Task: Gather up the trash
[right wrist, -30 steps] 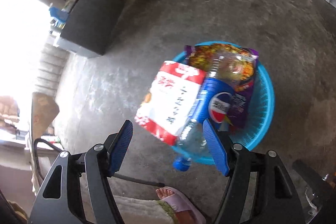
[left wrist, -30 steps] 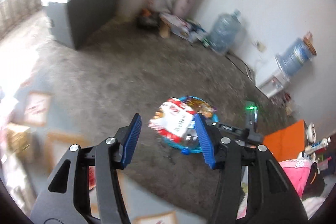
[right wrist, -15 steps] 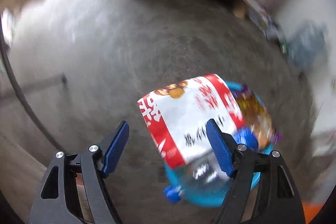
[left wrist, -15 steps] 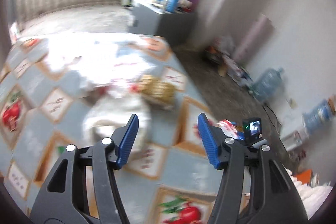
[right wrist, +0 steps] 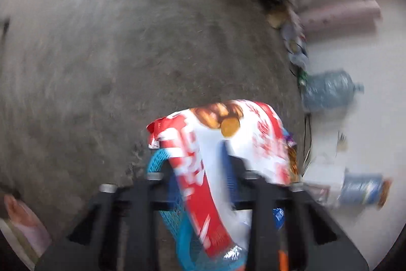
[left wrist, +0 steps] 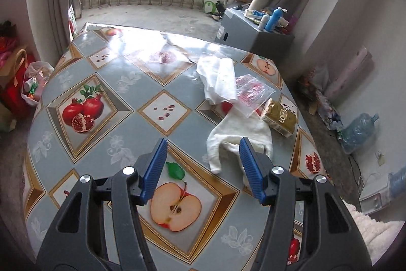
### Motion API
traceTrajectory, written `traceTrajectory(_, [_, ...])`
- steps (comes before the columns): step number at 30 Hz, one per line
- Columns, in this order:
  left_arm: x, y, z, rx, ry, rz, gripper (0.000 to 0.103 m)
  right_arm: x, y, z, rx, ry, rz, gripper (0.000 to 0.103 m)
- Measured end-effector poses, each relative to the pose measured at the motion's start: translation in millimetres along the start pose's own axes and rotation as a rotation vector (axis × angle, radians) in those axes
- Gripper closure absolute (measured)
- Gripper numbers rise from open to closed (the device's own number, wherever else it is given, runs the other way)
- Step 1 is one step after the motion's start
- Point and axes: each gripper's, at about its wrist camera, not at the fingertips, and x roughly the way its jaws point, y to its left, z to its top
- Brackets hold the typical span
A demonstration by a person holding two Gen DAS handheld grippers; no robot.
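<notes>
In the left wrist view my left gripper [left wrist: 203, 169] is open and empty above a table [left wrist: 101, 144] with a fruit-print cloth. On the table lie a white cloth [left wrist: 238, 133], a second white cloth [left wrist: 218, 80], a clear plastic bag with red print [left wrist: 251, 93] and a brown carton [left wrist: 280, 117]. In the right wrist view, which is blurred, my right gripper [right wrist: 203, 169] hangs over a blue basket [right wrist: 182, 240] on the floor. A red and white snack bag [right wrist: 223, 144] lies across the basket and between the fingers; whether they grip it is unclear.
A grey cabinet [left wrist: 251, 32] with bottles stands beyond the table. Water jugs [right wrist: 330, 90] and clutter line the wall. Bags [left wrist: 33, 83] sit on the floor left of the table. A foot [right wrist: 22, 220] shows at the lower left in the right wrist view.
My left gripper swung from the basket on the floor up over the table. My right gripper moved closer over the basket, and the snack bag now lies between its fingers.
</notes>
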Motion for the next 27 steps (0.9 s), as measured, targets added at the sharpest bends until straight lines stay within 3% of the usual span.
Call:
traceTrajectory(8, [-5,-12,-4,0.022,-0.015,-0.049,0.048,-60,-97,-11,0.341,-0.172,0.107,0.1])
traceTrajectory(13, [-11,-21,-5,0.033,-0.034,-0.077,0.048,-102,-164,-57,0.477,-0.293,0.133,0.101])
traceTrajectory(17, [-10,-25,-5,0.036,-0.03,-0.087,0.048,-125,-191,-100,0.498,-0.358,0.086,0.101])
traceTrajectory(21, [-7,-29,-6,0.04,-0.022,-0.091,0.048,-121,-188,-135,0.467,-0.366,0.029,0.101])
traceTrajectory(27, [-8,-36,-7,0.054,-0.024,-0.094,0.048,-71,-139,-153,0.367,-0.29,-0.021,0.101])
